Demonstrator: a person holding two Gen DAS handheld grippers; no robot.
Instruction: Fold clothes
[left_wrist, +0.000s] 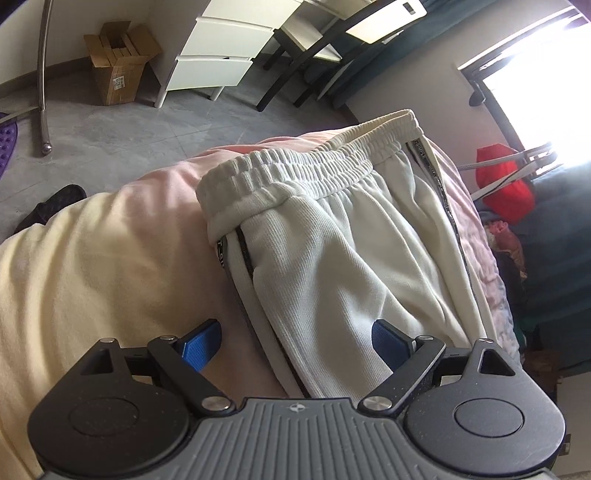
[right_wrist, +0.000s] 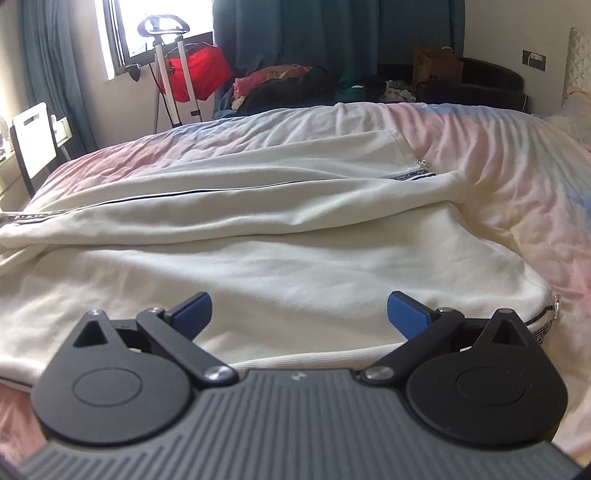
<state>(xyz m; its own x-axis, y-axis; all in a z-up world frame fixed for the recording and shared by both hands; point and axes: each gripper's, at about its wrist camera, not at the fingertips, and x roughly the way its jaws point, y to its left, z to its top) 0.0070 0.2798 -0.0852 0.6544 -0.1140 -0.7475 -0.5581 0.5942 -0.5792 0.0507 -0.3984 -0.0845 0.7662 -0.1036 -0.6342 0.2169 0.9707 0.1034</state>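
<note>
Nearest my lens is my left gripper (left_wrist: 295, 345), its blue pads spread wide with nothing clamped: one pad sits over the pastel pink-and-yellow bedsheet (left_wrist: 110, 258), the other over the cloth of the white ribbed-knit trousers with black-and-white logo tape down the side seams (left_wrist: 332, 240). The striped left seam runs between the pads, so I judge I am lined up to pinch that edge near the hip. The elastic waistband (left_wrist: 306, 162) lies at the far end, close to the bed's edge, and the trousers already look doubled leg over leg.

My right gripper (right_wrist: 299, 312) is likewise spread apart and empty, hovering low over the trouser legs, with a zipped hem (right_wrist: 554, 306) just to its right. I think it is placed there to take the leg end while the left takes the waist end, for folding the length in half.

As for containers, an open brown cardboard box (left_wrist: 118, 62) stands on the grey floor far left; it seems to hold upright cardboard packs, though I cannot tell more.
</note>
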